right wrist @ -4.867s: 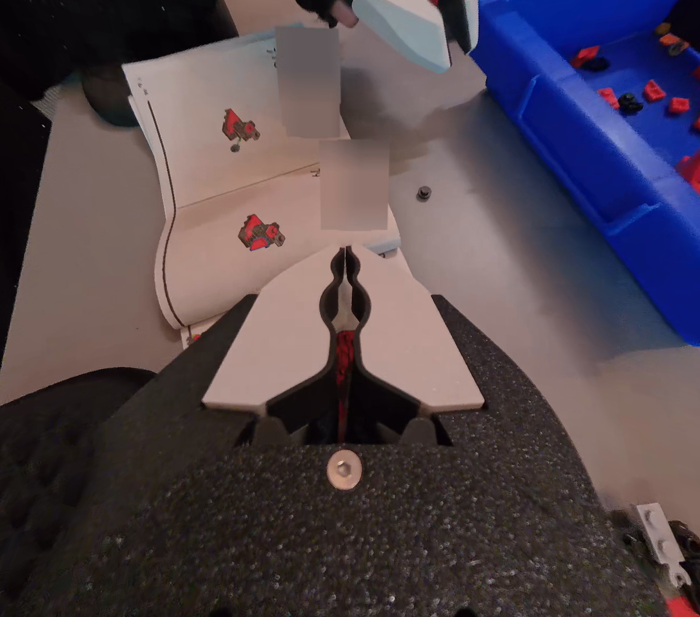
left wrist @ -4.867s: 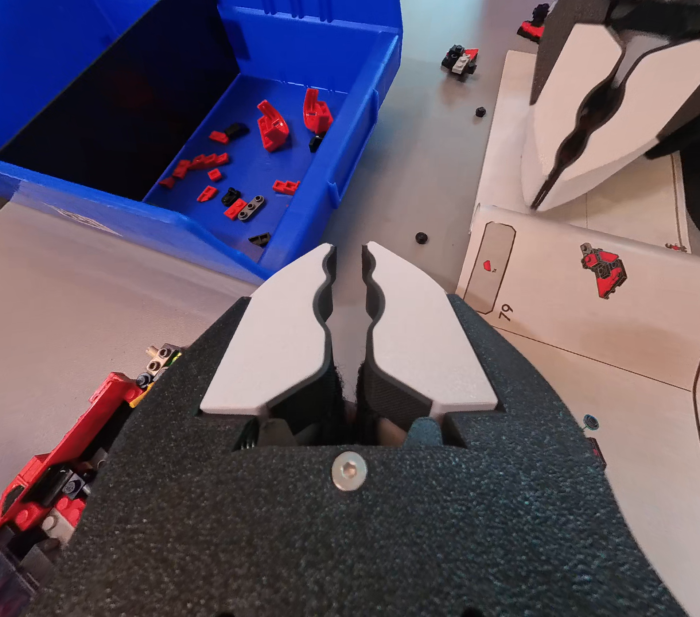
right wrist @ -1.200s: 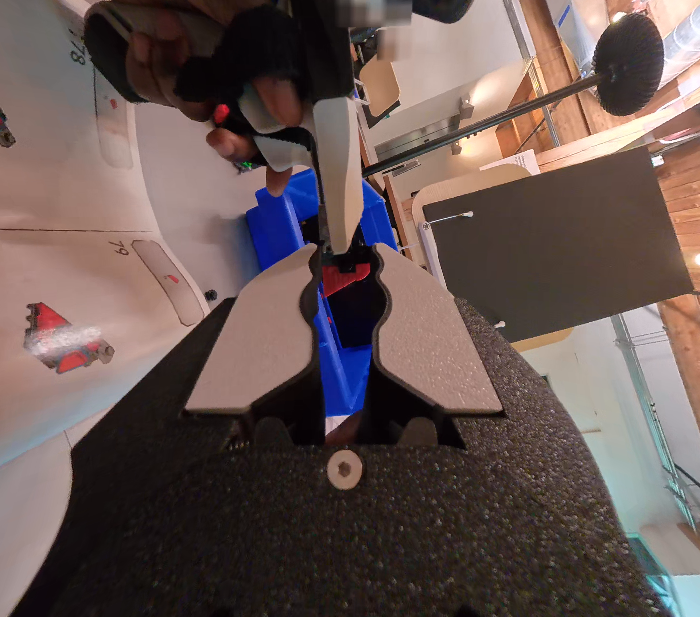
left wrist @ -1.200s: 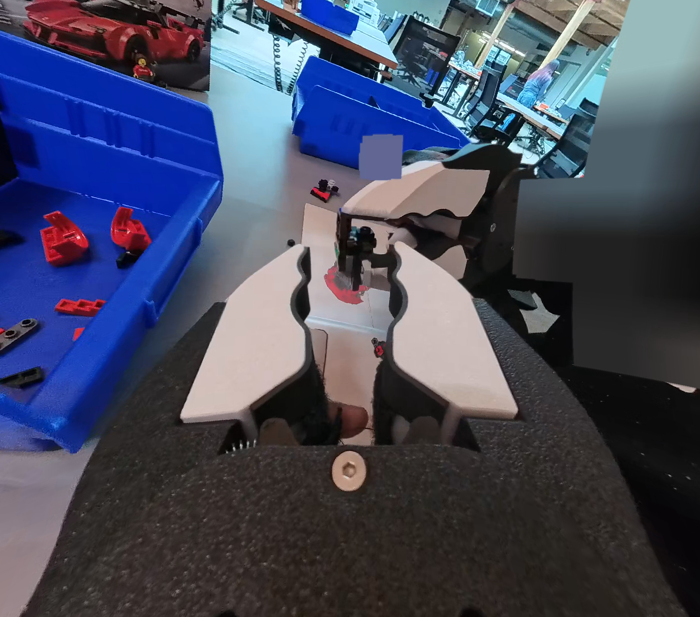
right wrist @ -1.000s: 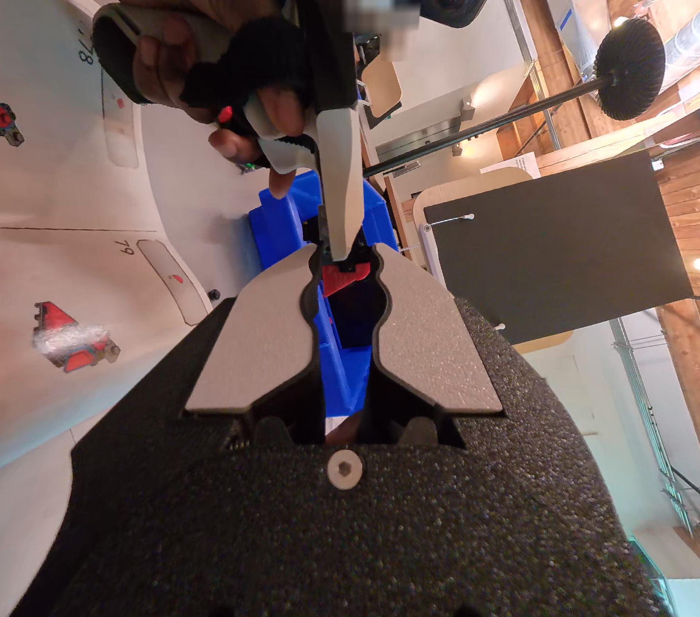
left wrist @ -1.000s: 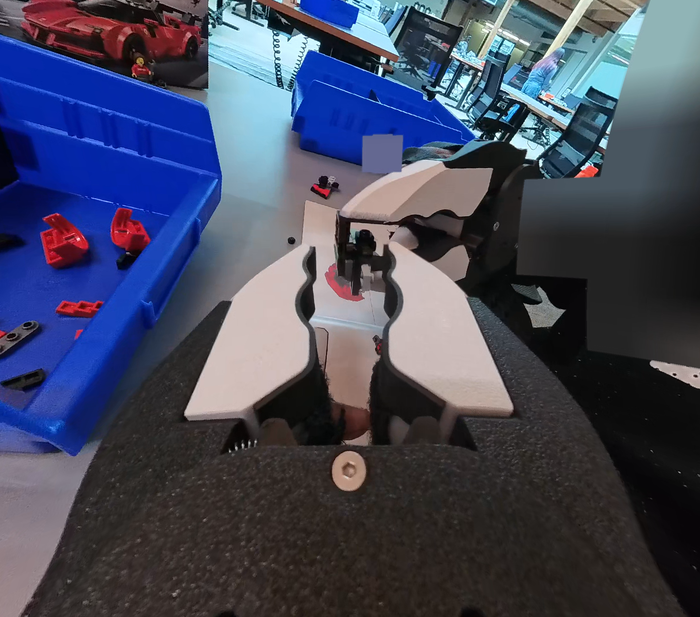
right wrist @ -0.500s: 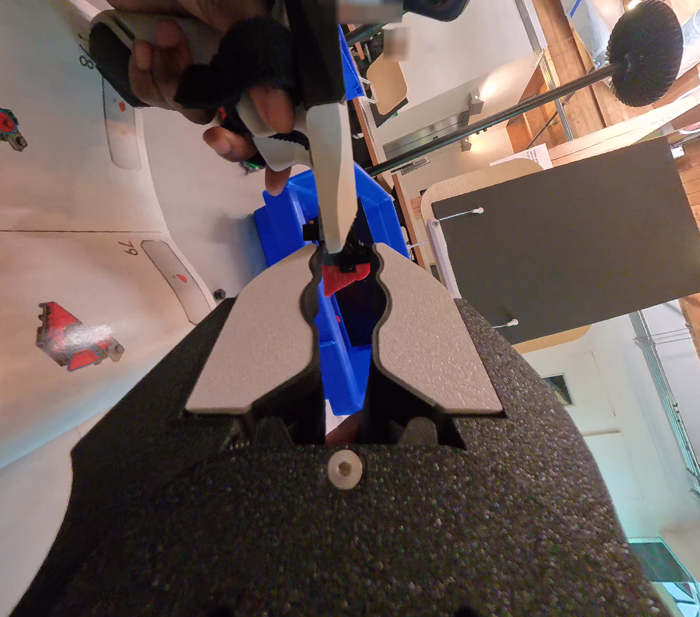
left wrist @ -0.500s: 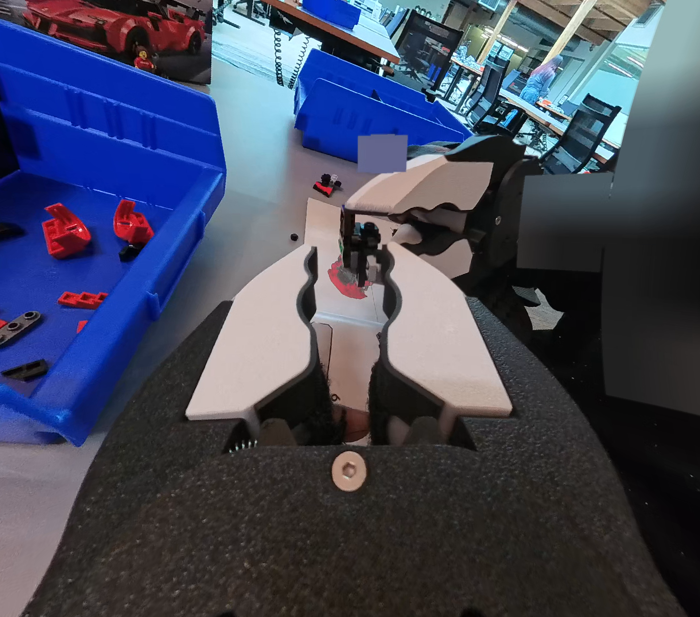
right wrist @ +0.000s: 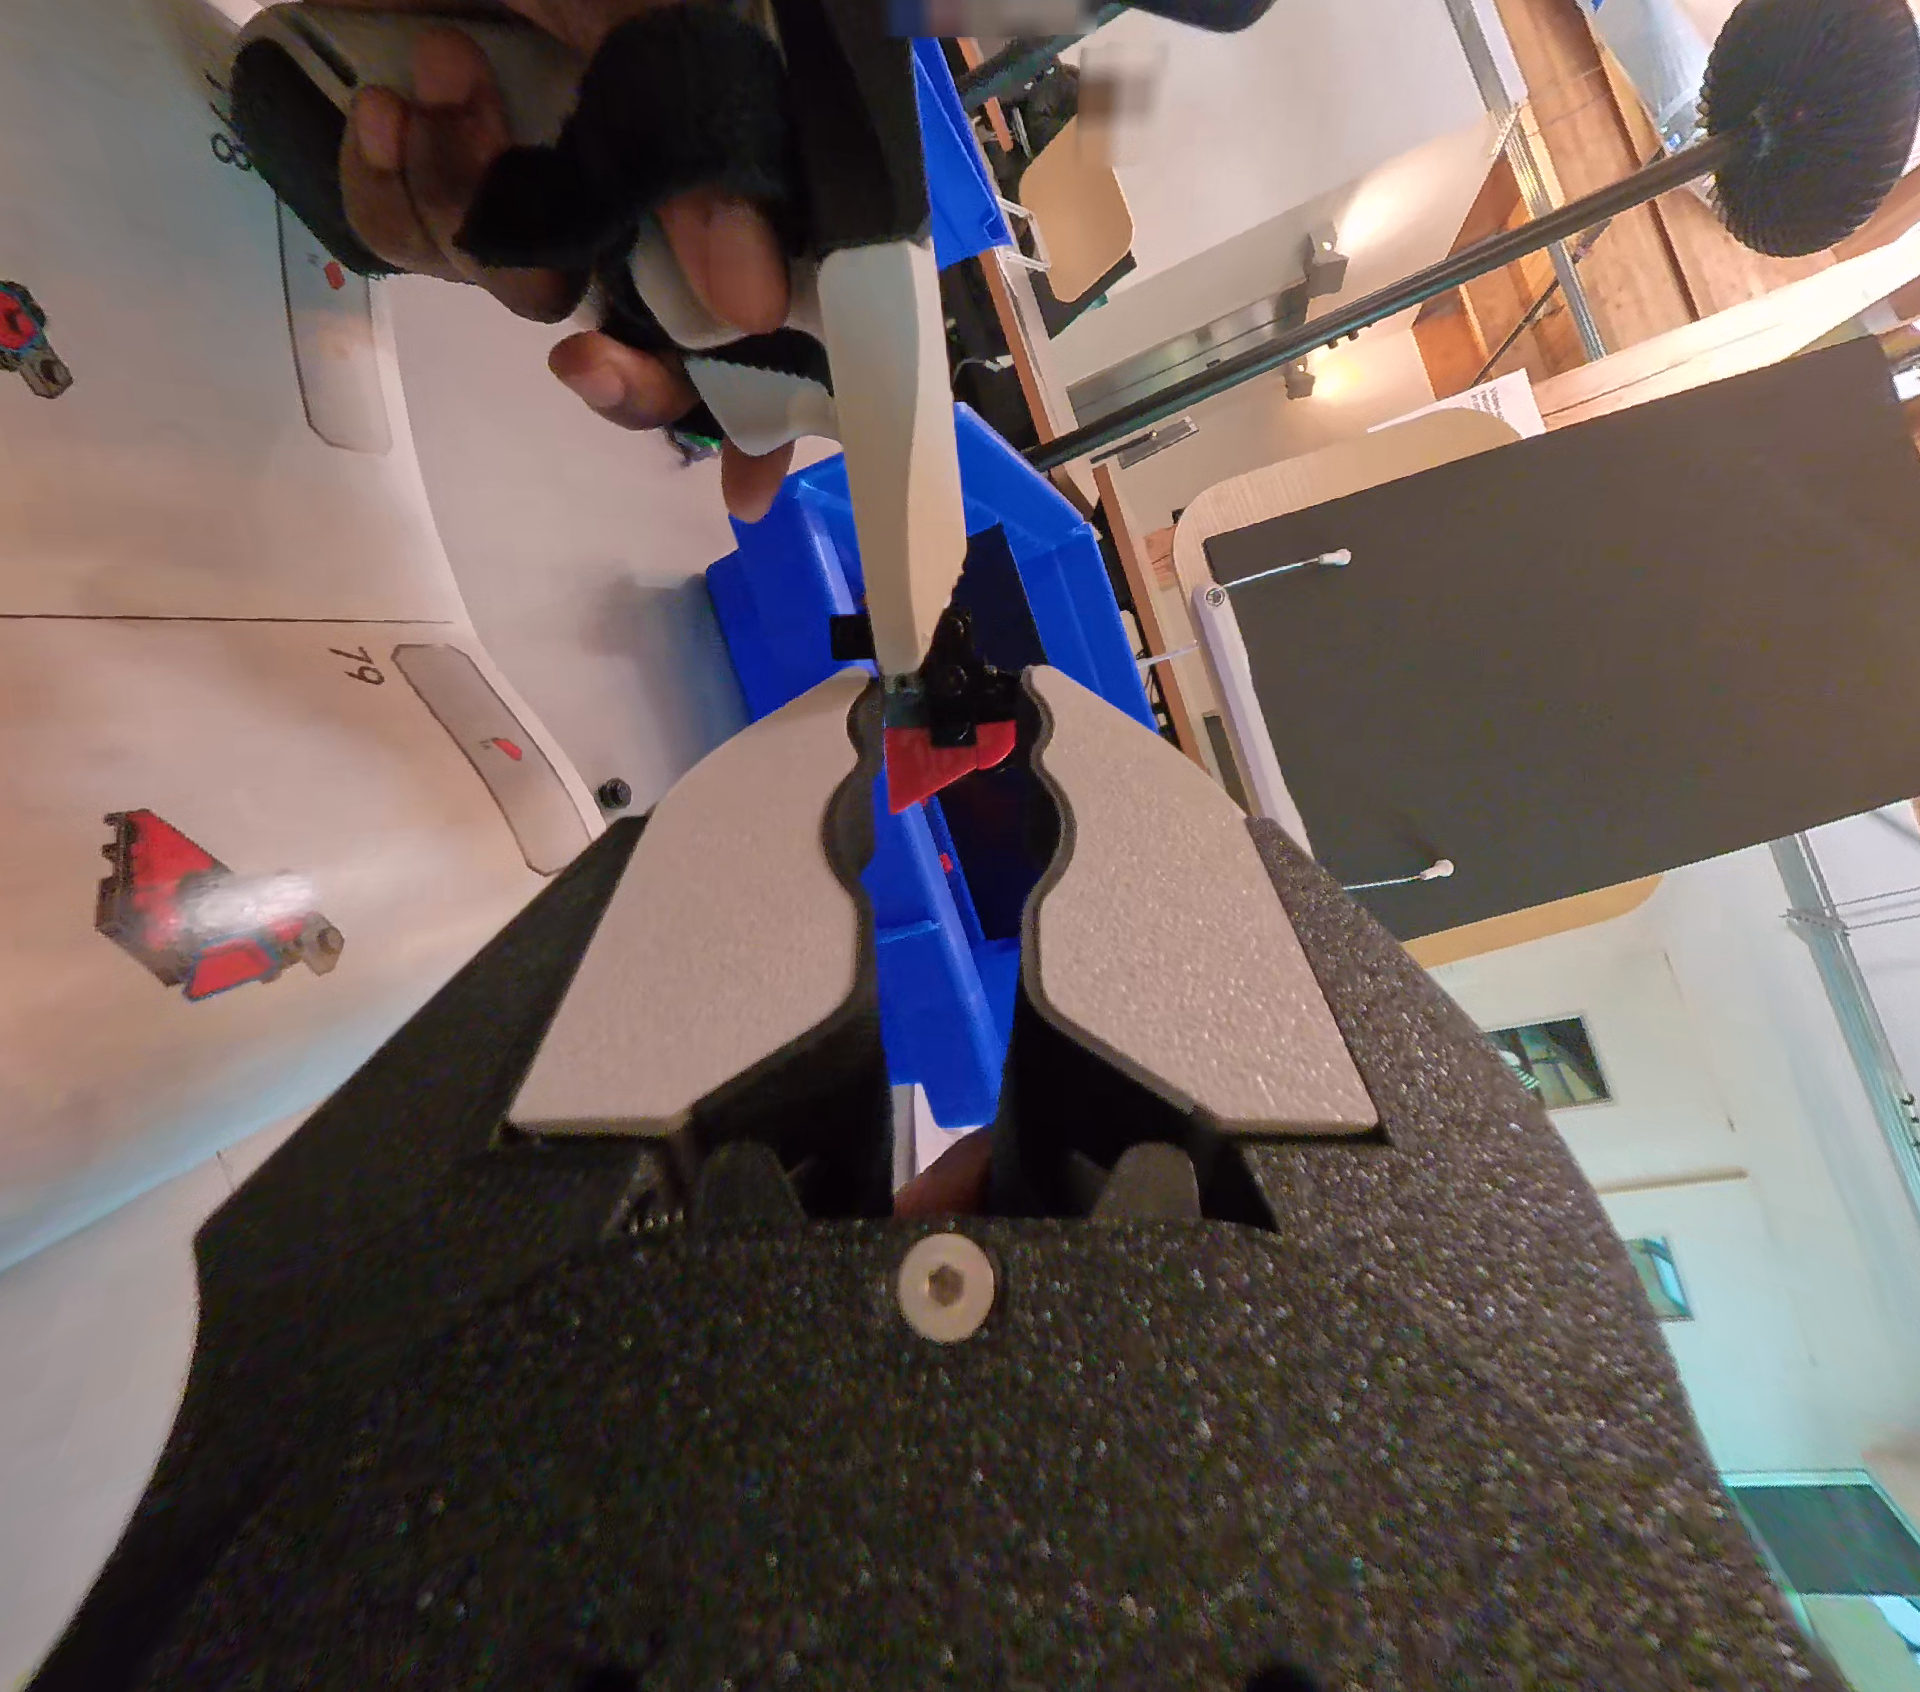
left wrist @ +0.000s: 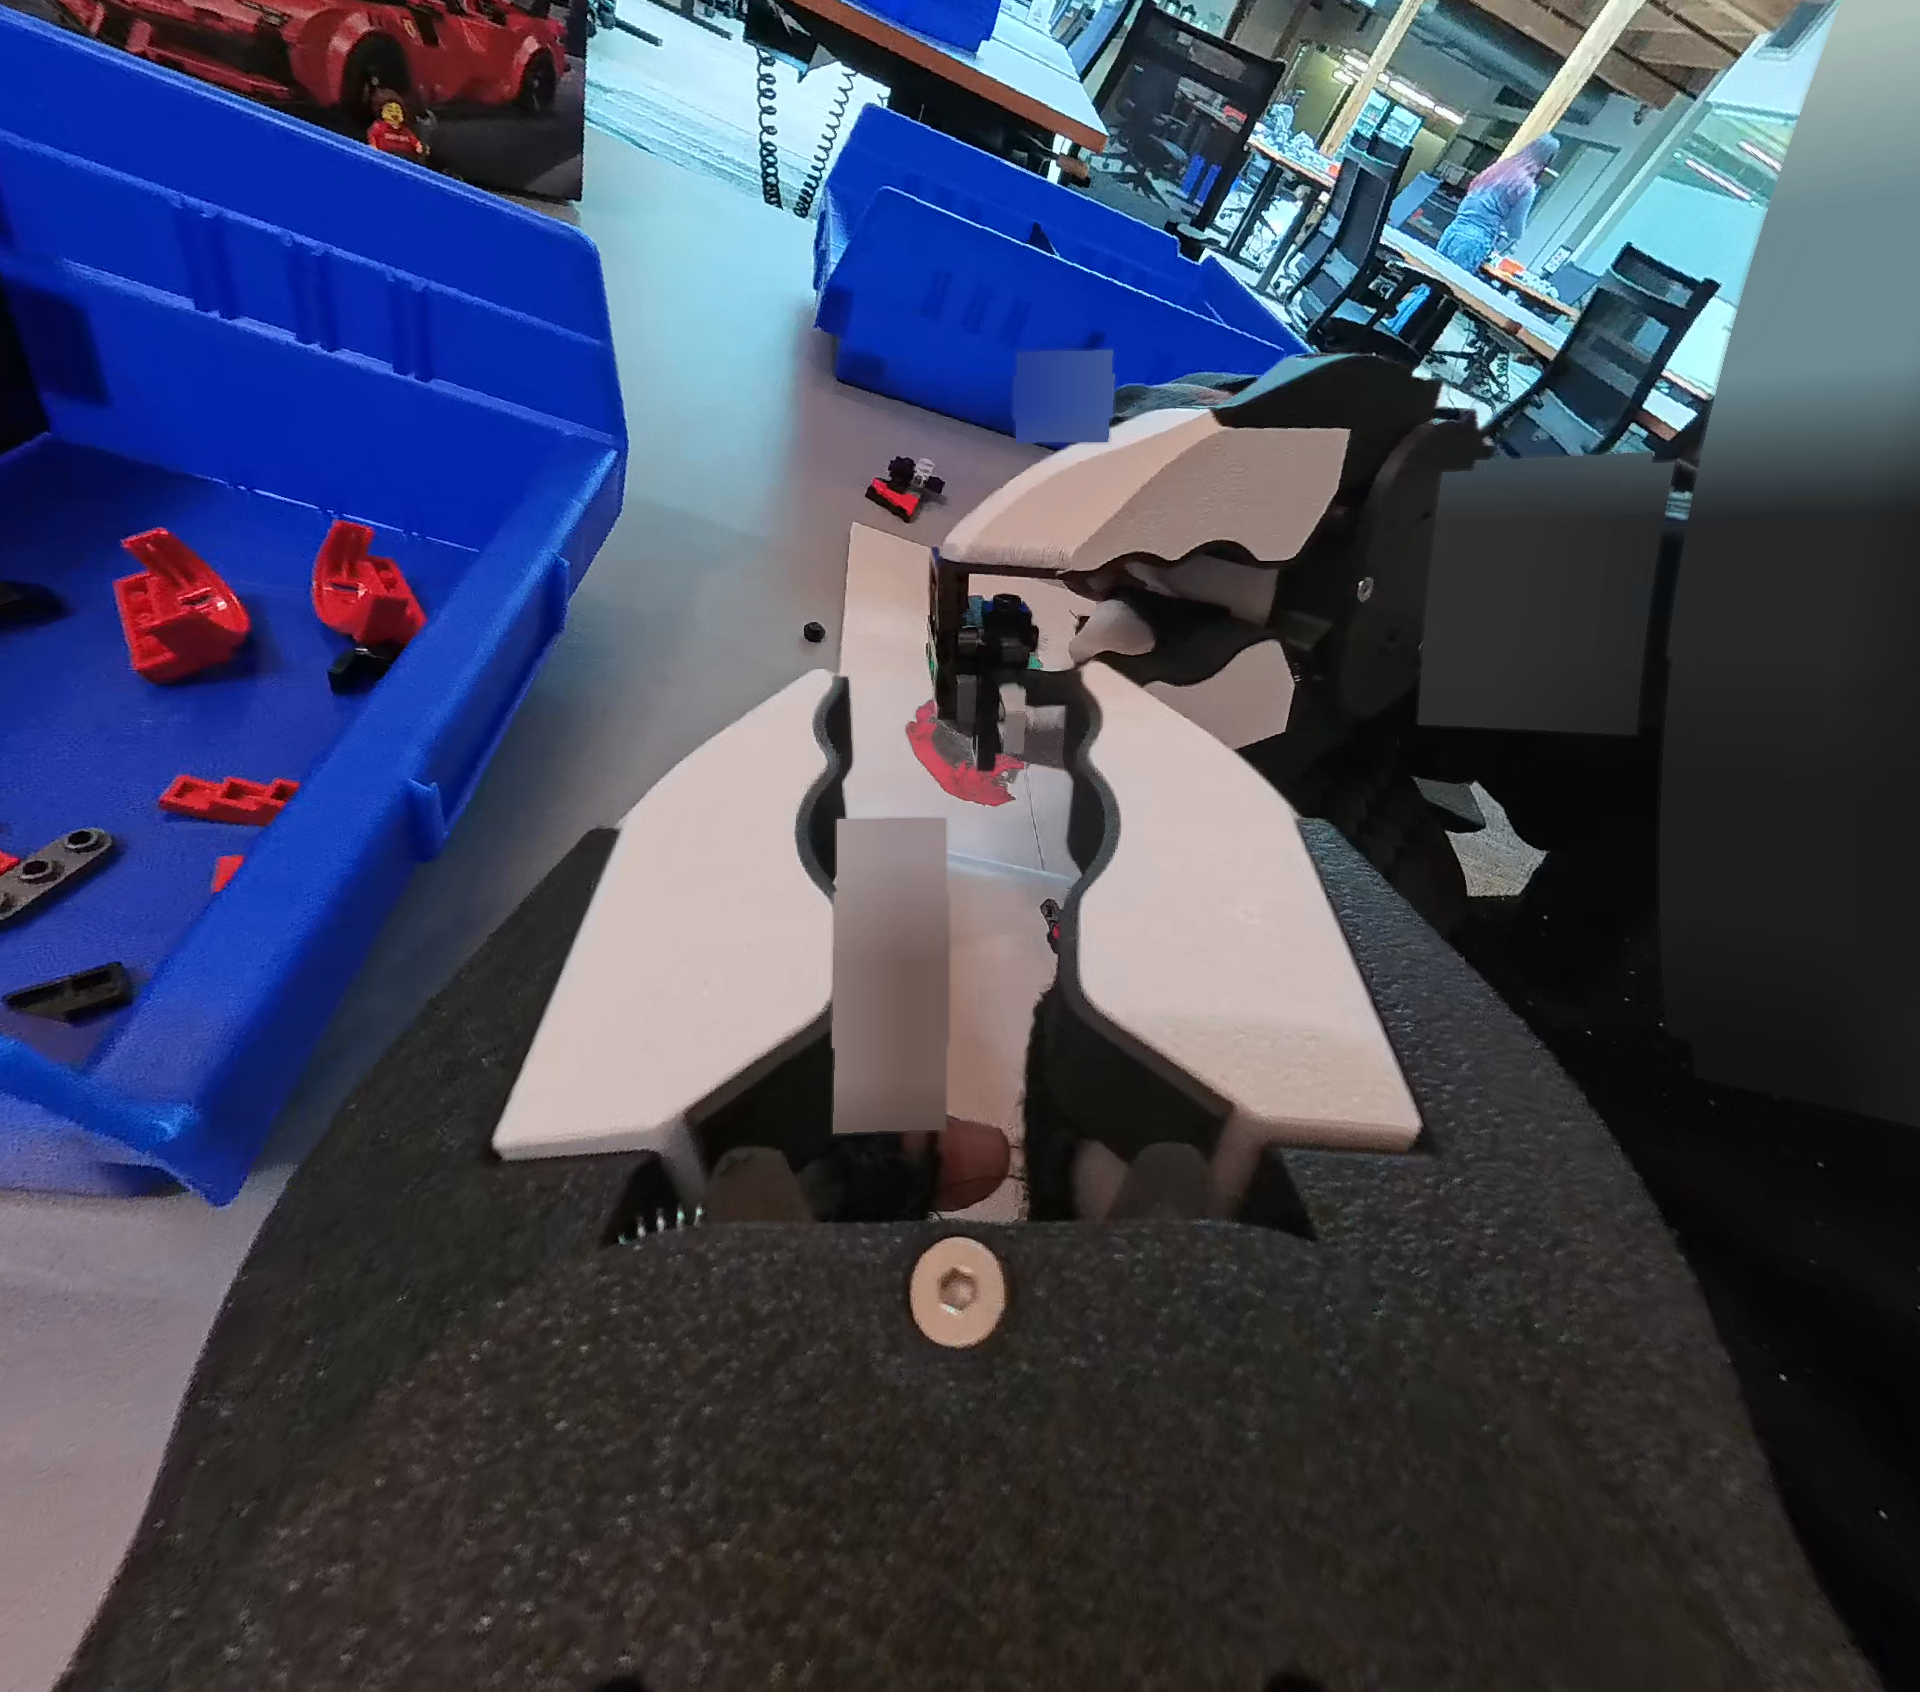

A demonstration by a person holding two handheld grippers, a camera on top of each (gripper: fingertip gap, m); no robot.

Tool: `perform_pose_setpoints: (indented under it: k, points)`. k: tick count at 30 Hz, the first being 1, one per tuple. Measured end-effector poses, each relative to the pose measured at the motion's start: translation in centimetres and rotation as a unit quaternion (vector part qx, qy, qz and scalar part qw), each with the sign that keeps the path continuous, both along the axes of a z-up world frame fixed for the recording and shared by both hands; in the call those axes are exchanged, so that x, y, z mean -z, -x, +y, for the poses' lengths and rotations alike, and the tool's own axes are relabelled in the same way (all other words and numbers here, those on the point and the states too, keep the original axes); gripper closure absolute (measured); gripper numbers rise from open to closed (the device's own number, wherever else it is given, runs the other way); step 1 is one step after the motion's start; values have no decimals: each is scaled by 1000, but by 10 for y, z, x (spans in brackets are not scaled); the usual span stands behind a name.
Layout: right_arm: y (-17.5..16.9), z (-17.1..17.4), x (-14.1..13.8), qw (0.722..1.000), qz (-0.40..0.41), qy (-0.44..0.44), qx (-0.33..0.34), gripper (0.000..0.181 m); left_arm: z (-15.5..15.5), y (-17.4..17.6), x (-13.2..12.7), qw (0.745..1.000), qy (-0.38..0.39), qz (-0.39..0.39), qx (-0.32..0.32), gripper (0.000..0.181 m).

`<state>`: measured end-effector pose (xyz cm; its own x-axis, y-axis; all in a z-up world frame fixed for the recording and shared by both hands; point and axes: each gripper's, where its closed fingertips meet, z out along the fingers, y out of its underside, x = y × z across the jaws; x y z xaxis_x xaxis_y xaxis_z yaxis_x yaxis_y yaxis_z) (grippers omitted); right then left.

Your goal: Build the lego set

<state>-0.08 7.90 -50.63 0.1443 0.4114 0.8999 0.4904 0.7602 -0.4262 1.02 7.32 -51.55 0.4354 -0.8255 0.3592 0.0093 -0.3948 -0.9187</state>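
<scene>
Bright daylight, wide-angle warped edges, perhaps slightly blurred corners.

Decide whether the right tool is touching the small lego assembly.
Touching. The left wrist view shows the lego assembly clamped between the fingers of the right tool.

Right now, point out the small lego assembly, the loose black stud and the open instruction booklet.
small lego assembly (right wrist: 940, 759), right wrist view, its red wedge.
loose black stud (left wrist: 812, 631), left wrist view, its top.
instruction booklet (right wrist: 208, 707), right wrist view, bare page.
</scene>
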Motion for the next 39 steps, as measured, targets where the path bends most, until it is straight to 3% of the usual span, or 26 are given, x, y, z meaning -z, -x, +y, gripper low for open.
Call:
perform_pose_setpoints:
  k: [18,29,39]
  points:
    - [-5,12,1,995,33,98,2,157,12,18,-10,998,-16,-32,-46,134]
    - [-13,28,5,950,100,295,-12,157,16,21,-9,998,-21,-30,-54,133]
    - [-11,27,11,948,89,306,-12,157,16,22,-7,998,-17,-28,-58,134]
